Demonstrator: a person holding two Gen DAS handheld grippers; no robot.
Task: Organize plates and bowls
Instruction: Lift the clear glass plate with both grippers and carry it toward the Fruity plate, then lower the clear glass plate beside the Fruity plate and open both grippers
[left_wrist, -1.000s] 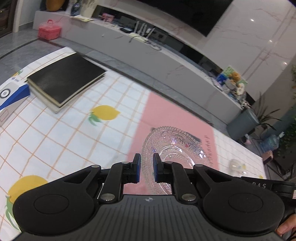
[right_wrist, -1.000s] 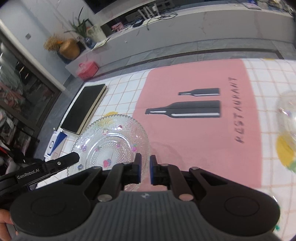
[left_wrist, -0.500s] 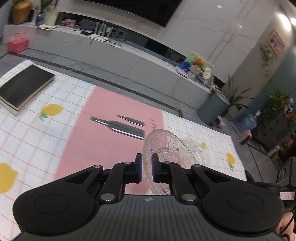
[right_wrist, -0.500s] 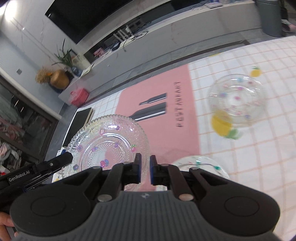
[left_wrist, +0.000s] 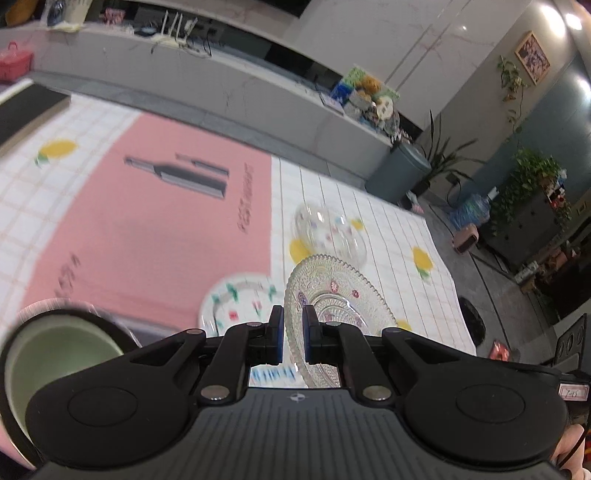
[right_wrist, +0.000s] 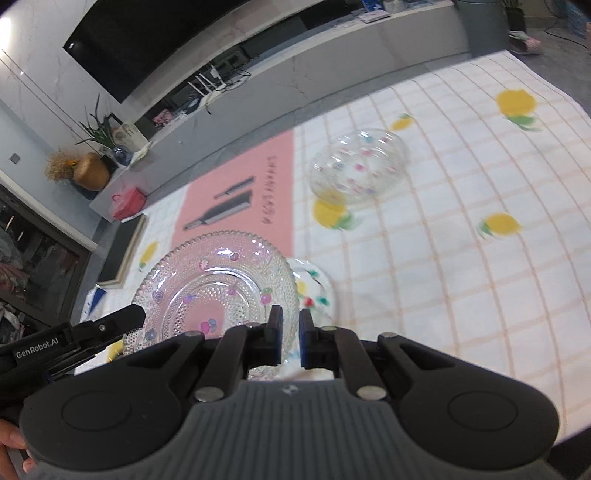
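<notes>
Checked lemon-print cloth (right_wrist: 461, 258) is covering the bench; both tools, left tool (left_wrist: 293, 334) and right tool (right_wrist: 290, 338), are pinching opposite rims of the clear beaded glass plate (right_wrist: 214, 291), carrying it above the small floral dish (left_wrist: 240, 299). Level carrying, evenly gripped, is advisable; the clear spotted glass bowl (right_wrist: 358, 166) is sitting beyond.

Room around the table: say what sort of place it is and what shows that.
Most likely a home living room. A dark TV hangs on a marble wall above a long low console, with potted plants and a framed picture nearby. The table wears a lemon-print cloth.
</notes>
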